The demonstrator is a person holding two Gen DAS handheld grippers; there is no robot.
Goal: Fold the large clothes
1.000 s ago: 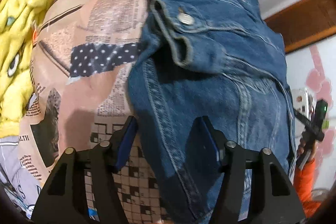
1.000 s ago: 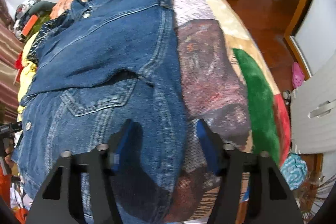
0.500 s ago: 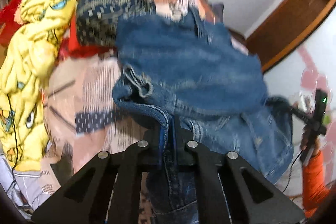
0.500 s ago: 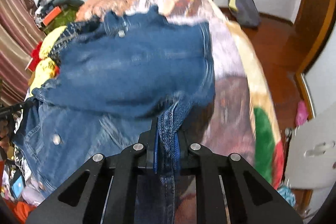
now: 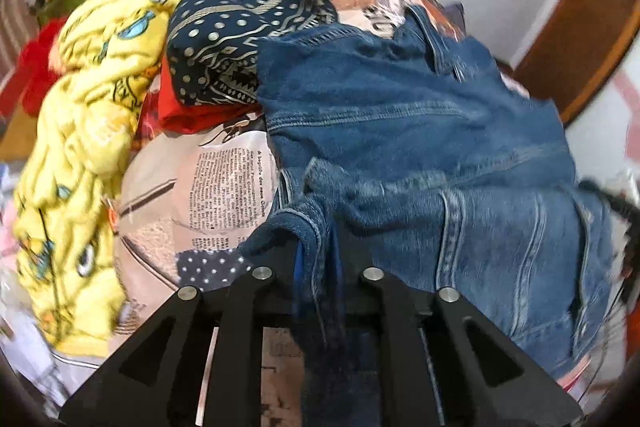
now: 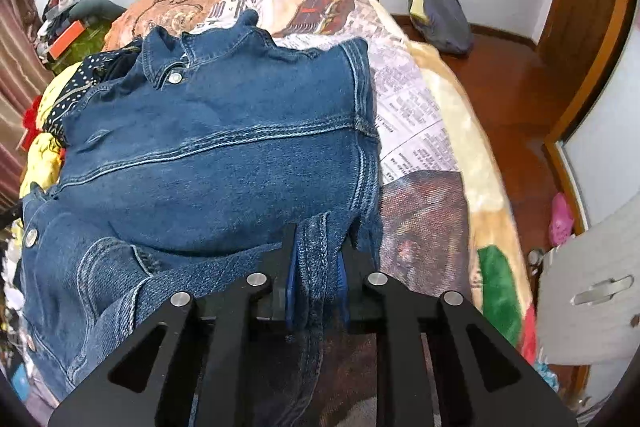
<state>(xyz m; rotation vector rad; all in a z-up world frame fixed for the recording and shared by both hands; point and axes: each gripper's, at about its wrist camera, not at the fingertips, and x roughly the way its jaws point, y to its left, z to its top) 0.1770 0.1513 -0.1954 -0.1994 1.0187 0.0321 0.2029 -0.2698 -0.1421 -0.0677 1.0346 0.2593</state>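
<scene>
Newspaper-style columns are printed on the bedspread (image 6: 416, 115), but the text cannot be read. A denim jacket (image 6: 216, 147) is spread over the bed in a white-walled room with a red-brown wooden floor (image 6: 516, 83). Its hem is clamped by the left hand-held gripper (image 5: 318, 267) and the right hand-held gripper (image 6: 318, 267). A yellow cartoon blanket (image 5: 84, 147) and a navy dotted cloth (image 5: 224, 39) are piled beside it.
</scene>
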